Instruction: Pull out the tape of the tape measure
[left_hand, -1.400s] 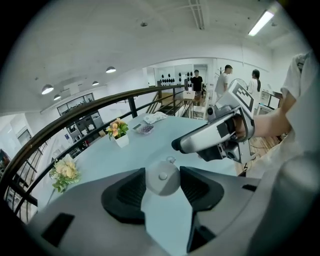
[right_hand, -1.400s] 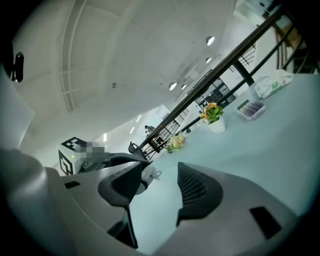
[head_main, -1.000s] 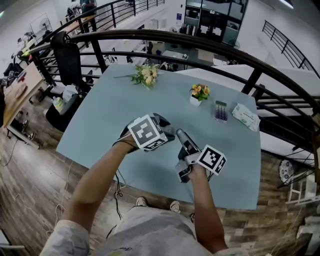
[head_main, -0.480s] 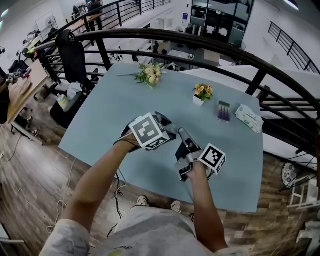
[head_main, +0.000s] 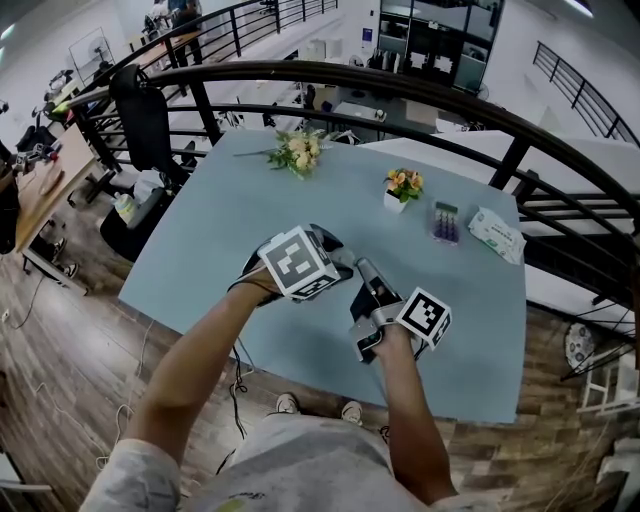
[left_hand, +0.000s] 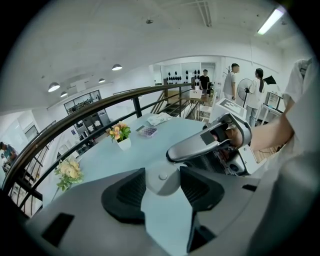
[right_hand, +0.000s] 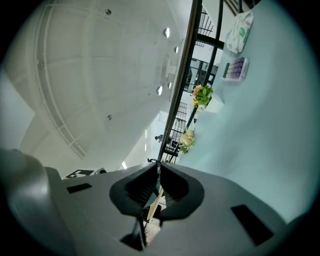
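The tape measure (left_hand: 159, 181) is a round grey case with a small stud, and my left gripper (left_hand: 161, 187) is shut on it, one pad on each side. In the head view the left gripper (head_main: 338, 262) hovers over the blue-grey table (head_main: 230, 210), and the case is hidden behind its marker cube. My right gripper (head_main: 362, 272) points its tips at the left one, almost touching. In the right gripper view its jaws (right_hand: 159, 172) are closing, nearly together, with a thin yellowish strip of tape (right_hand: 153, 204) pinched between the pads.
At the table's far side lie a flower bunch (head_main: 295, 150), a small white pot of flowers (head_main: 399, 187), a purple box (head_main: 443, 221) and a tissue pack (head_main: 495, 232). A dark curved railing (head_main: 400, 85) runs behind the table. A black chair (head_main: 145, 110) stands at the left.
Both grippers have stayed close together over the near part of the table. Only the head view has shifted a little.
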